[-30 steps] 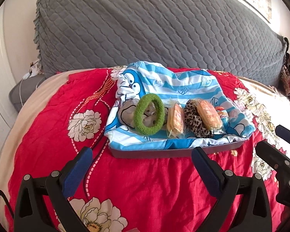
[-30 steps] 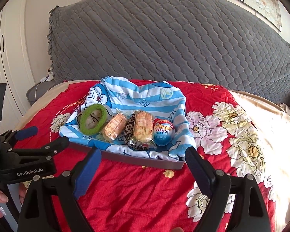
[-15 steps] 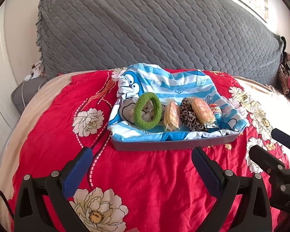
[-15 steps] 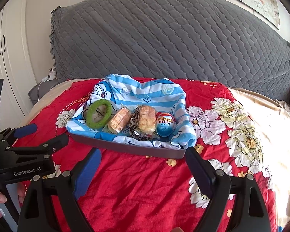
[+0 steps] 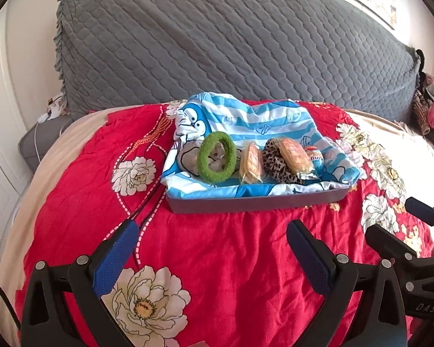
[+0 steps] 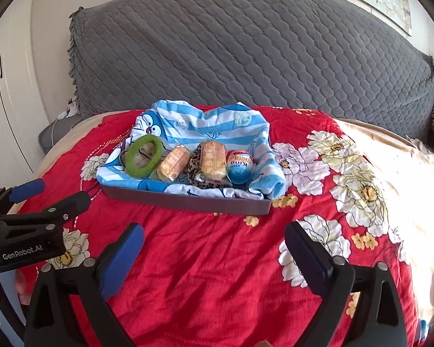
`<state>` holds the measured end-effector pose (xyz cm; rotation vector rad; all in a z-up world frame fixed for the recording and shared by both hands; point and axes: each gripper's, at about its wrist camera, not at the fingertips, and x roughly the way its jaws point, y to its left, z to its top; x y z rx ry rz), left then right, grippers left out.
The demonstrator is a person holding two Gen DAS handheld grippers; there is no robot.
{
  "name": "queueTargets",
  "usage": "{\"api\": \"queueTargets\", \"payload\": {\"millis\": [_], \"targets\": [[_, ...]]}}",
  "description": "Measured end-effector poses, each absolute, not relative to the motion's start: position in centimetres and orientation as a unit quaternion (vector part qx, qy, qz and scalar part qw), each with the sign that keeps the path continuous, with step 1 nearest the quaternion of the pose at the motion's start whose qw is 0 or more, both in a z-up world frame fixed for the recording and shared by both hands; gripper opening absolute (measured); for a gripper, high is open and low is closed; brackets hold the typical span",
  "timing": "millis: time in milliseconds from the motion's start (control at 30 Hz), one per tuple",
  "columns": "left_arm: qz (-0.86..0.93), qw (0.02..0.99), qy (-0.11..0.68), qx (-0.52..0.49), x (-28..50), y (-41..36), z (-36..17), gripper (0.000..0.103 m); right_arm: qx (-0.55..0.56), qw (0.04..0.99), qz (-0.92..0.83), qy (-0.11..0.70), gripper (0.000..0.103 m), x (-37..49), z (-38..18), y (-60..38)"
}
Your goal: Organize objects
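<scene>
A grey tray (image 5: 257,201) (image 6: 188,199) lined with a blue striped cartoon cloth (image 5: 260,121) (image 6: 205,124) sits on the red floral bed. In it lie a green hair ring (image 5: 216,156) (image 6: 143,156), a wrapped cake (image 5: 251,162) (image 6: 173,163), a leopard scrunchie (image 5: 275,163) (image 6: 198,173) with a second wrapped cake (image 5: 293,154) (image 6: 212,159) on it, and a blue-red egg toy (image 5: 315,156) (image 6: 240,166). My left gripper (image 5: 212,248) and right gripper (image 6: 214,247) are both open and empty, hovering short of the tray.
The red floral bedspread (image 5: 217,245) (image 6: 217,260) covers the bed. A grey quilted headboard (image 5: 231,46) (image 6: 246,46) stands behind. White wardrobe doors (image 6: 5,101) are at the left. Clothes (image 5: 431,107) hang at the far right.
Both grippers have drawn back from the tray, which now looks smaller and farther. Both stay open and empty. The objects in the tray have not moved.
</scene>
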<state>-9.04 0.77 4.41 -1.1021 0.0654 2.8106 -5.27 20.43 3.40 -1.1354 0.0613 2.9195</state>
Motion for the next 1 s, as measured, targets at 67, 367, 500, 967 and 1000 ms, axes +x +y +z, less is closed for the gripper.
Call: {"api": "queueTargets", "payload": {"millis": [67,367,500,967,1000], "targets": [[0.929,0.063,0.024,-0.364,-8.6,0.8,4.5,0.102,-0.364,0.008,0.931,0.023,0.101,-5.2,3.4,20.6],[0.929,0.065,0.026,-0.362,-7.4,0.9,4.4,0.102,-0.369,0.009,0.929,0.031,0.101,-4.3,3.1,20.7],[0.93,0.065,0.027,-0.361,-6.8,0.8,4.4,0.102,-0.367,0.011,0.93,0.027,0.101,-3.8,3.0,20.5],[0.927,0.056,0.01,-0.37,-5.7,0.0,3.1,0.102,-0.366,0.01,0.931,0.009,0.101,-2.5,1.7,19.3],[0.927,0.054,0.009,-0.37,-5.6,-0.1,2.8,0.102,-0.364,0.008,0.931,0.009,0.101,-2.4,1.6,19.3]]}}
